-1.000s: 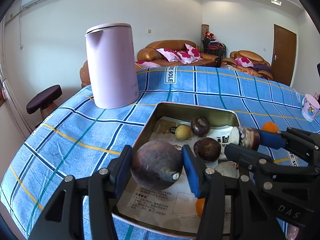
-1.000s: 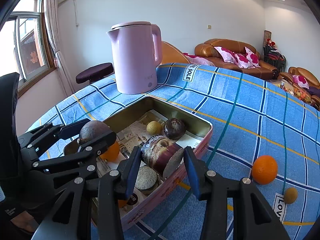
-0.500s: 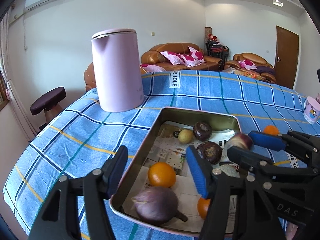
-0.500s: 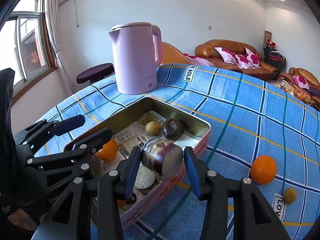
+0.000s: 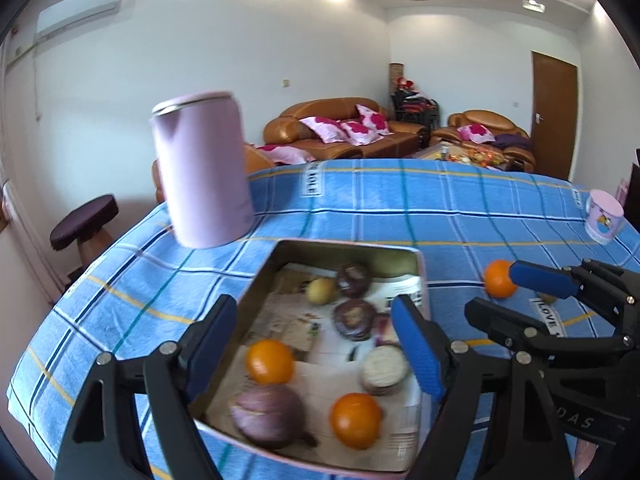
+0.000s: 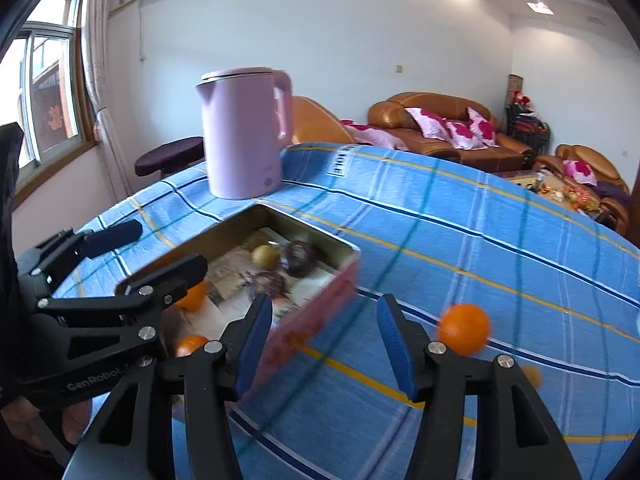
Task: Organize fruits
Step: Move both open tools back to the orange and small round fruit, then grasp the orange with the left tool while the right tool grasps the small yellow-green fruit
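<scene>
An open metal tin (image 5: 344, 250) on the blue checked cloth holds two oranges (image 5: 269, 362), a big purple fruit (image 5: 269, 410), a cut pale-faced fruit (image 5: 385, 368), two dark round fruits (image 5: 354, 318) and a small yellow one (image 5: 320, 291). My left gripper (image 5: 316, 344) hovers over the tin's near half, jaws opening, nothing between them. Beside the tin's pink outer wall (image 6: 320, 312), my right gripper (image 6: 325, 340) is also opening and empty. A loose orange (image 6: 464, 328) and a small yellowish fruit (image 6: 530, 374) lie on the cloth to its right.
A tall lilac kettle (image 5: 200, 172) stands behind the tin at the left. A lilac mug (image 5: 604, 216) sits near the table's far right edge. A dark stool (image 5: 84, 220) stands off the table's left side. Sofas line the far wall.
The left gripper let the big purple fruit drop into the tin's near end and opened wide. The right gripper released the cut fruit into the tin, opened, and drew back past the tin's wall.
</scene>
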Tool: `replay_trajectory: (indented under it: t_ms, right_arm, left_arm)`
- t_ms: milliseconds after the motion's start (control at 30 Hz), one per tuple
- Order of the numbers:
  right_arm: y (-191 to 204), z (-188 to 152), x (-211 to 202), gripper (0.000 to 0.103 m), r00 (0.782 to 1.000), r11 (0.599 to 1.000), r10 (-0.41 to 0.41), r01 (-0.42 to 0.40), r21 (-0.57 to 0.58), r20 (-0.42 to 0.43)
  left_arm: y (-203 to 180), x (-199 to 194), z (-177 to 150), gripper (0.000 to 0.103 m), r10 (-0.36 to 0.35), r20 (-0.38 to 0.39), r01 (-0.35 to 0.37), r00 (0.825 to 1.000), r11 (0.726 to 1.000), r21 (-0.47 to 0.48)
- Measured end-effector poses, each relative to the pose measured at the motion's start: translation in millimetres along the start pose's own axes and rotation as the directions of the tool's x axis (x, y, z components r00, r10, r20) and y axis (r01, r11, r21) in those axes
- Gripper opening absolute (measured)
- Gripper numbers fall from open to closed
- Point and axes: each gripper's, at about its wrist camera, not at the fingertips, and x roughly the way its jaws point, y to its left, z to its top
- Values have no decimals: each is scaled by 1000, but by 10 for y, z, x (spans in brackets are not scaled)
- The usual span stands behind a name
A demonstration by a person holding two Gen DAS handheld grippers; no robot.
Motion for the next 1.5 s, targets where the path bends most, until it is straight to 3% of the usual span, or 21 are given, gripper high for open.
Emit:
replay_trajectory:
  t_ms: [300, 467, 600, 1100, 1233, 1300, 1500]
  right_arm:
    - [-589, -280, -193, 57, 990, 989, -138, 139, 54, -30]
    - [-1001, -422, -210, 57, 971, 964, -228, 235, 128, -68]
    - [-1238, -493, -167, 57, 960, 945, -255, 272, 182, -114]
    - [-1397, -507, 99, 57, 963, 942, -185, 231, 245, -197]
    - [-1429, -522, 175, 43, 961, 942, -160, 217, 255, -226]
    - [-1456, -534, 174, 31, 962, 940, -148, 208, 269, -228]
    - [-1512, -543, 66, 29, 967, 924, -173, 225, 308, -187]
  left_arm:
    - [-579, 15, 115, 88, -44, 2, 43, 999, 995, 85]
    - [-855, 126, 142, 88, -75, -42, 79, 996, 992, 100]
    - [-1043, 260, 147, 88, -88, -81, 97, 993, 989, 109]
    - [-1290, 476, 132, 88, -123, -142, 142, 982, 981, 133]
    - [-1364, 500, 126, 88, -139, -149, 161, 979, 976, 145]
    - [-1399, 510, 126, 88, -142, -149, 165, 979, 974, 153]
    - [-1489, 528, 171, 88, -170, -151, 194, 974, 968, 159]
